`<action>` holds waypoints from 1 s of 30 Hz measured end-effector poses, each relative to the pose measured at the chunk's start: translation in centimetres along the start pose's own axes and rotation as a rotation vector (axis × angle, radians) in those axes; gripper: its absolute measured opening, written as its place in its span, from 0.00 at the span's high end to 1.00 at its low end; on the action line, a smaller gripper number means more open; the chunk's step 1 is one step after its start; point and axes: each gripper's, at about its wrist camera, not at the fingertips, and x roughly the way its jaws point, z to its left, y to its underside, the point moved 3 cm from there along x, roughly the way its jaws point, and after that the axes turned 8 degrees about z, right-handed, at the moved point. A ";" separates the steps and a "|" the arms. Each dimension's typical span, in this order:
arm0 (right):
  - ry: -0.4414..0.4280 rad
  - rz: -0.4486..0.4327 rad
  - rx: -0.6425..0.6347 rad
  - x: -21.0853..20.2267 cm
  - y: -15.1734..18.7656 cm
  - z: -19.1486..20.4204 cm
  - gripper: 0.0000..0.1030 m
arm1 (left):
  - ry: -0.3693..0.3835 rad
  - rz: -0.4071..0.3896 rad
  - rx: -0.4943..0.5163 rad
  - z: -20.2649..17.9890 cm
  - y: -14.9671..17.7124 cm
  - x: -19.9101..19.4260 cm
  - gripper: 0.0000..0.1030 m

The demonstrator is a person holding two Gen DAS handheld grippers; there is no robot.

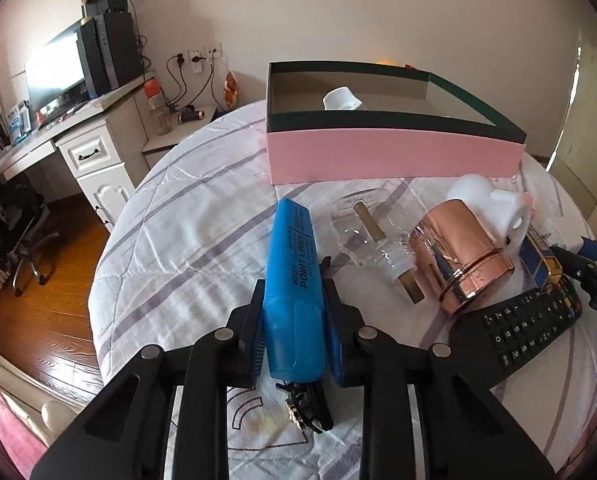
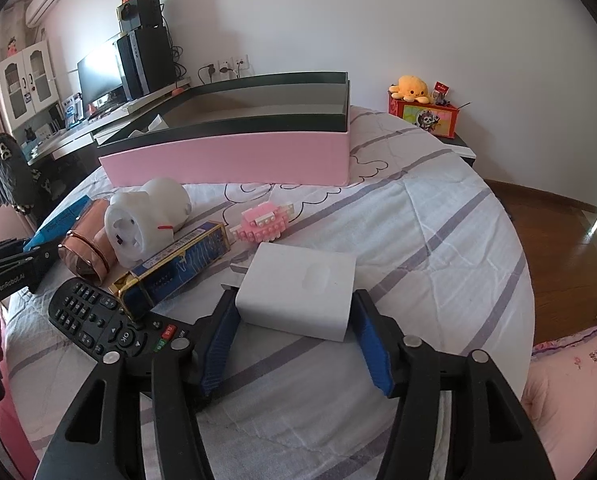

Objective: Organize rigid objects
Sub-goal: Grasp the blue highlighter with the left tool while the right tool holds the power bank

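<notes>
My left gripper is shut on a blue highlighter marker, held above the bed. The pink box with a dark rim stands open ahead; a white cap lies inside. My right gripper is open, its jaws on either side of a white rectangular block lying on the bed; I cannot tell if the pads touch it. The pink box also shows in the right wrist view.
On the bed lie a clear glass bottle, a copper cup, a white plastic figure, a blue and gold carton, a black remote and a pink brick toy. A desk stands left.
</notes>
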 end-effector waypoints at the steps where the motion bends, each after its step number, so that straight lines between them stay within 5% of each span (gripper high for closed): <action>1: -0.002 0.004 0.000 0.1 -0.1 0.0 0.39 | 0.002 -0.003 -0.001 0.0 0.0 -0.1 0.76; 11: 0.010 0.040 -0.003 0.6 -1.2 0.0 0.35 | 0.009 0.011 -0.004 0.5 0.3 0.0 0.74; 17: -0.004 0.040 0.001 0.7 -1.3 -0.2 0.37 | 0.041 -0.003 -0.031 1.1 -0.1 -0.3 0.54; 20: -0.010 0.035 0.003 0.7 -1.2 -0.3 0.38 | 0.043 -0.003 -0.025 1.3 -0.2 -0.2 0.56; 23: -0.007 0.033 0.001 0.7 -1.3 -0.2 0.38 | 0.045 0.001 -0.006 1.1 -0.3 0.1 0.75; 30: -0.019 0.018 0.009 0.4 -1.2 -0.4 0.38 | 0.028 -0.019 0.010 0.7 -0.2 -0.6 0.75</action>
